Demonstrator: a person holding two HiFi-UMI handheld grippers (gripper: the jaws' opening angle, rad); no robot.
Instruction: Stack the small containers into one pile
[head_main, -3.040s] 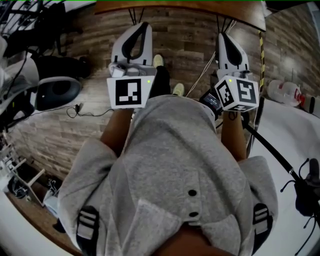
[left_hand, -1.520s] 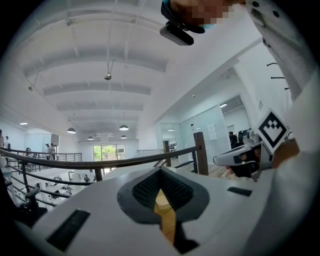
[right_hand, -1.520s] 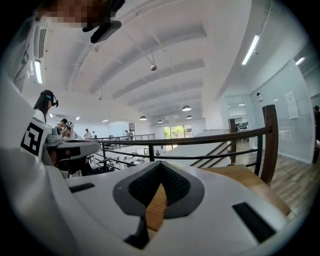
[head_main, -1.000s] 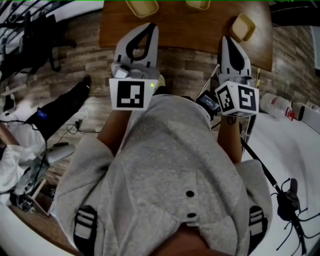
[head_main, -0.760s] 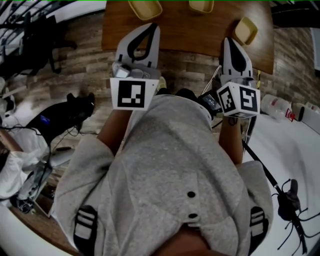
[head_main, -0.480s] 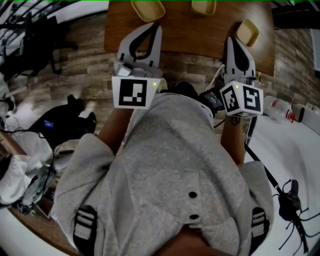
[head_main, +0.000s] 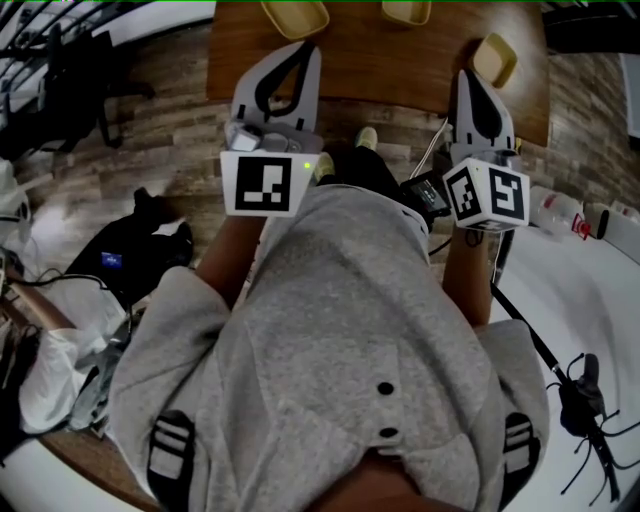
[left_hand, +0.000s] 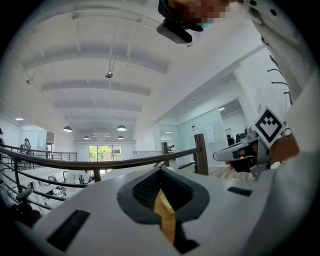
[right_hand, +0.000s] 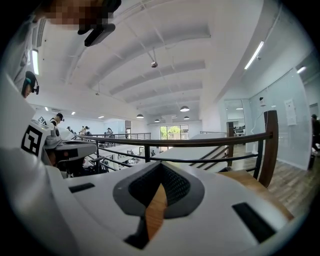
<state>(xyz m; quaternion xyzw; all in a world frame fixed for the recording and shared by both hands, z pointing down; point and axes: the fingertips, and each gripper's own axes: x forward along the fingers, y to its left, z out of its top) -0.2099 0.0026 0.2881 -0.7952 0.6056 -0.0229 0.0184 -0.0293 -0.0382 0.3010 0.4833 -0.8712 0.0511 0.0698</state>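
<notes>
While both tools hung at the counter's (head_main: 380, 60) near edge, the left gripper (head_main: 298, 52) and right gripper (head_main: 468, 80) kept their fingers together on nothing. Three small containers (head_main: 294, 15) lay apart on that counter, one toward its right end. Three seconds earlier, none showed.

On the counter (head_main: 380, 60) ahead of us, a left container (head_main: 295, 15), a middle container (head_main: 407, 10) and a right container (head_main: 495, 58) sit apart.
</notes>
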